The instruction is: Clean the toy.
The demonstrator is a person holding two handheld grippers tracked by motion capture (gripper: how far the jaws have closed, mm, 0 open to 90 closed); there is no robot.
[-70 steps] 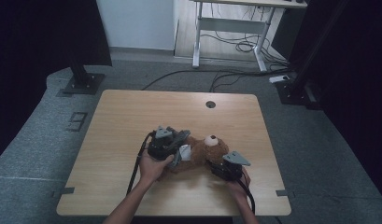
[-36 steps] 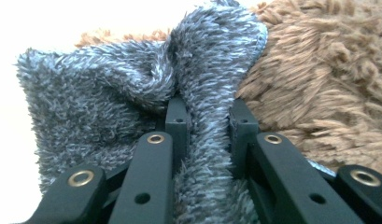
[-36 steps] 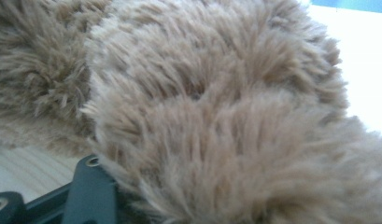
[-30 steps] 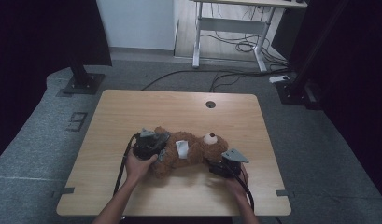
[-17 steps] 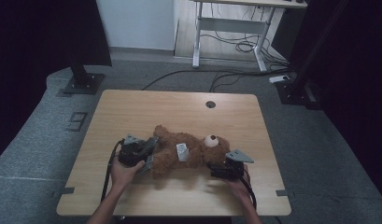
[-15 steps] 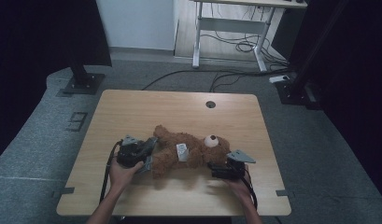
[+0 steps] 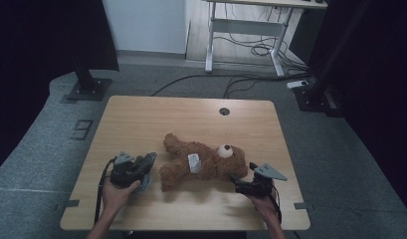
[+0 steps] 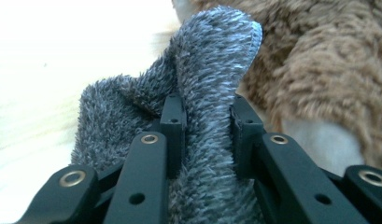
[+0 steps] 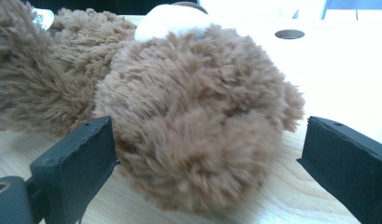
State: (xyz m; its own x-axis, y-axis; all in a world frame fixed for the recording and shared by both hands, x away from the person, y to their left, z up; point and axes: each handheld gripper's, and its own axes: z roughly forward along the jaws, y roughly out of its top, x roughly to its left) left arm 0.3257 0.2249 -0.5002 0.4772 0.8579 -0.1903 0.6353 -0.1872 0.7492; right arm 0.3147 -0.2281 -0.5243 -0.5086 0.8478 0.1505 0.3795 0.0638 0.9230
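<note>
A brown teddy bear (image 7: 201,164) lies on its back across the wooden table (image 7: 191,119), head to the right, a white tag (image 7: 193,162) on its belly. My left gripper (image 7: 144,172) sits left of the bear's legs, shut on a grey fleece cloth (image 7: 147,178). In the left gripper view the cloth (image 8: 212,56) stands pinched between the jaws of the gripper (image 8: 205,116), with the bear's fur (image 8: 319,70) behind it. My right gripper (image 7: 237,182) lies by the bear's head. Its jaws have just been opening, and the gripper (image 9: 207,140) now stands open around the head (image 9: 193,93).
A round cable hole (image 7: 224,111) is in the table's far middle. Beyond the table stand a black stand base (image 7: 86,89) on the left, a white desk frame (image 7: 246,35) with cables, and another base (image 7: 315,97) on the right.
My left hand has moved left, away from the bear's body, carrying the grey cloth with it. The right hand has shifted slightly to the right by the bear's head.
</note>
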